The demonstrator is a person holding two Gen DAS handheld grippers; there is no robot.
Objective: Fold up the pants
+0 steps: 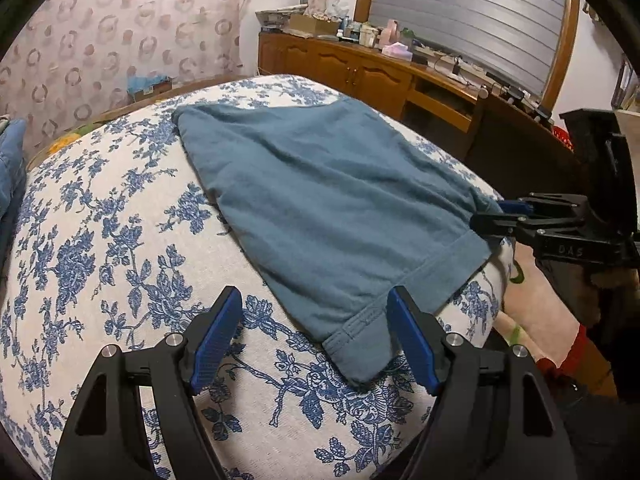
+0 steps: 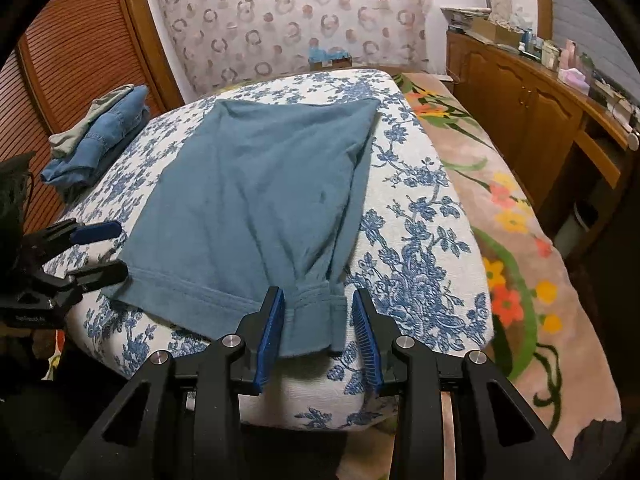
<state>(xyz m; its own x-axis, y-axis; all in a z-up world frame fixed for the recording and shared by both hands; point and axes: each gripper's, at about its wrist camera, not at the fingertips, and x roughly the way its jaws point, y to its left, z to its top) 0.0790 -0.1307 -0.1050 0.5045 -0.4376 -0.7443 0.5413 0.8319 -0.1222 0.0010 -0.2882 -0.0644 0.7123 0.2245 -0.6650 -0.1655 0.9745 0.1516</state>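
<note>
Both claws, left (image 1: 314, 344) & right (image 2: 318, 332), spread at pants (image 2: 256, 184) hem corners, lower frame; each should pinch all layers w/o snagging the bed cover (image 2: 416, 216).

left tool (image 1: 314, 344): black frame, blue ribbed pads, silver screws | right tool (image 2: 319, 334): same

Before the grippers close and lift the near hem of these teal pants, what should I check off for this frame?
1. Left gripper open, near-left hem corner between its fingers: ok.
2. Right gripper open, straddling the bunched cuff: ok.
3. Pants flat on the floral cushion: not ok, the right side is gathered into folds.
4. Far edge of the pants free of the folded jeans: ok, apart.
5. Both layers inside each grip: cannot tell.
</note>
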